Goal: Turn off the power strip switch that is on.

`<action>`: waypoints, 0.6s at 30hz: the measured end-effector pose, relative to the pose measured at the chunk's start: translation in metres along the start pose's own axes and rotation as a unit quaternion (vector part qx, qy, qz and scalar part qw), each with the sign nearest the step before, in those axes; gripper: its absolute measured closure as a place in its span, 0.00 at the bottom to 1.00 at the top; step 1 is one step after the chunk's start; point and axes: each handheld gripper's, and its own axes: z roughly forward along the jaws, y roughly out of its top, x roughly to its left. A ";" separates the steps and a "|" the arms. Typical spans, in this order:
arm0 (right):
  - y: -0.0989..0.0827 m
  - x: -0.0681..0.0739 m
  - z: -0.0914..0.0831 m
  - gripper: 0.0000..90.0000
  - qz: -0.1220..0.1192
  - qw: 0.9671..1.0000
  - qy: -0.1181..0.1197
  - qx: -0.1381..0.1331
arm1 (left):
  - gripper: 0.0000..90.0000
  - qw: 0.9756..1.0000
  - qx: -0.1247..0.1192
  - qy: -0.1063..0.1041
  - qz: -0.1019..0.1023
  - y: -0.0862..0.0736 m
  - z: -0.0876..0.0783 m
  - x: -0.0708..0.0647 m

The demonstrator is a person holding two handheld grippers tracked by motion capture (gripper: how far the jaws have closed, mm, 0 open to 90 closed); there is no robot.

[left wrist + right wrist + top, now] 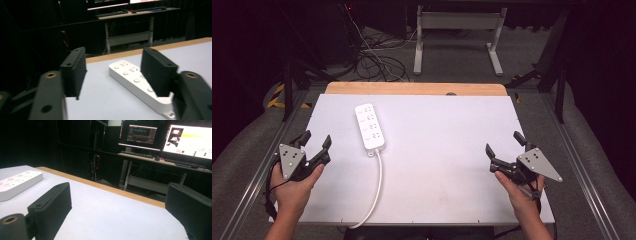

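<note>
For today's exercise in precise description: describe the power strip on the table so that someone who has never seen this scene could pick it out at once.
Start at the white table with the wooden strip along its far edge. On its left half, nearer the left gripper than the right gripper, lies the power strip. It is a long white block with rows of sockets, trailing a white cable off the near edge.

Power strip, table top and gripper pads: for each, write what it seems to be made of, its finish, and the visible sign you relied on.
Power strip: probably moulded plastic, white and smooth, with rounded edges and a faint sheen.
Table: a matte white sheet; its far edge shows a tan strip, likely wood or wood laminate.
Left gripper pads: black, dull and finely ribbed, possibly rubber or foam.
</note>
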 end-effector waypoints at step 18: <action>0.000 -0.001 -0.002 0.10 0.011 1.000 0.007 0.003 | 0.96 0.999 0.022 -0.040 -0.011 0.006 -0.005 0.004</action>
